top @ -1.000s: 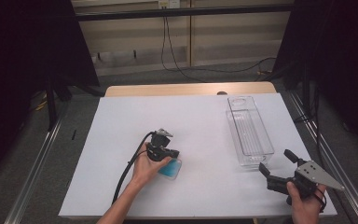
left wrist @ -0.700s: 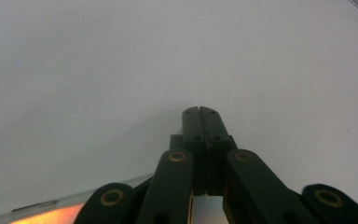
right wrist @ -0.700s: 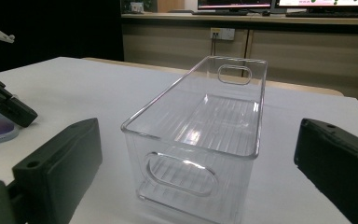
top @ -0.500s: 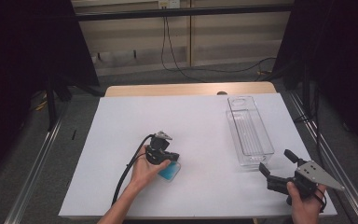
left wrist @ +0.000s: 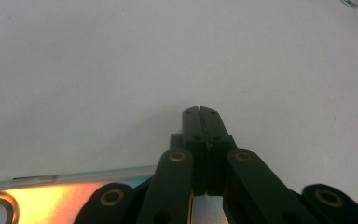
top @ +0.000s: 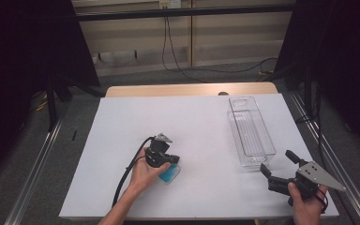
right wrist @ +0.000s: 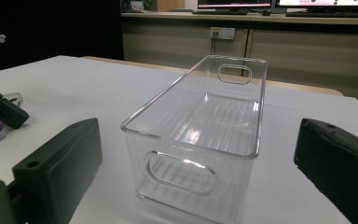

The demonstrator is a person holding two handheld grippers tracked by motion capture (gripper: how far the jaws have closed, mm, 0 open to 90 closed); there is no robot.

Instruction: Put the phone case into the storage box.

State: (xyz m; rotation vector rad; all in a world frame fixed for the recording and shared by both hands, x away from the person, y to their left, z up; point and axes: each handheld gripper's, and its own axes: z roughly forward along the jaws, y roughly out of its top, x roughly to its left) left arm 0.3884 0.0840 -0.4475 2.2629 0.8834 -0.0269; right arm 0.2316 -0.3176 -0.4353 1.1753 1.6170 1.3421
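The left tool (top: 168,161) rested, jaws pressed together, over a flat blue packet (top: 169,175) at six o'clock on the tabletop (top: 122,140). The right tool (top: 277,171), spread, faced the clear bin (top: 251,133) at three o'clock. Apparently pickup was pending; next calls for opening, then pinching the packet's edge.

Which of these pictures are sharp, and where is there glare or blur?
High view: even light, dark surroundings. Left gripper view: shut tongs sharp, the shiny flat thing below glares orange, blurred. Right gripper view: clear bin sharp with reflections, near tongs soft.
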